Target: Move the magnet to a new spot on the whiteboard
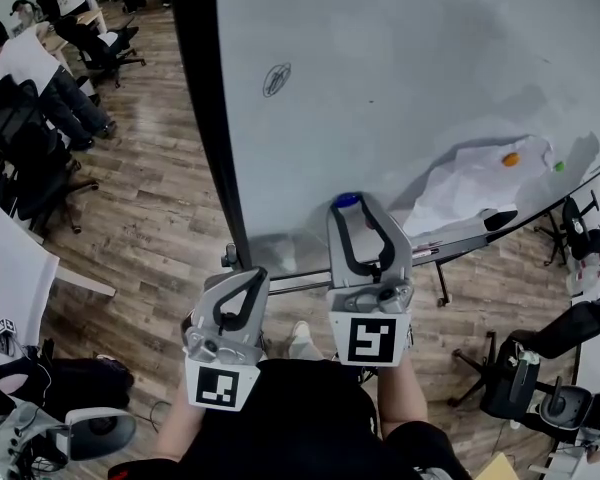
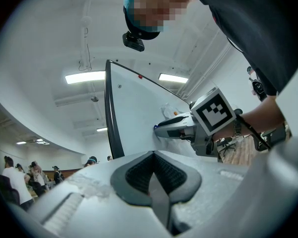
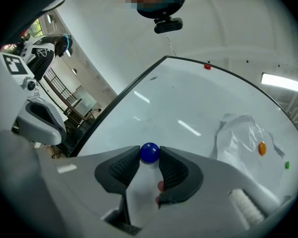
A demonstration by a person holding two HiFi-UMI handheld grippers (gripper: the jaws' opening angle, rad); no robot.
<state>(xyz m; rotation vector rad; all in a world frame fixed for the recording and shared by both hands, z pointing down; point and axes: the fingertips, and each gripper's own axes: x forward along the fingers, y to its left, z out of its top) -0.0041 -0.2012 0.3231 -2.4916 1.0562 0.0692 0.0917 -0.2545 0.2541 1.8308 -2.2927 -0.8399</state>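
Round blue magnet (image 3: 149, 152) on whiteboard (image 3: 188, 98)

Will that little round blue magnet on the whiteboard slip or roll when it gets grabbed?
The small round blue magnet looks glossy and domed, so it may slip between the ribbed pads flanking it. It clings to the white whiteboard, so it probably resists, then pops free. It seems rigid and light.

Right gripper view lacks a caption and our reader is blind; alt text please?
The right gripper has its jaws on a blue magnet against the whiteboard. Farther right, an orange magnet sits on a crumpled white sheet.
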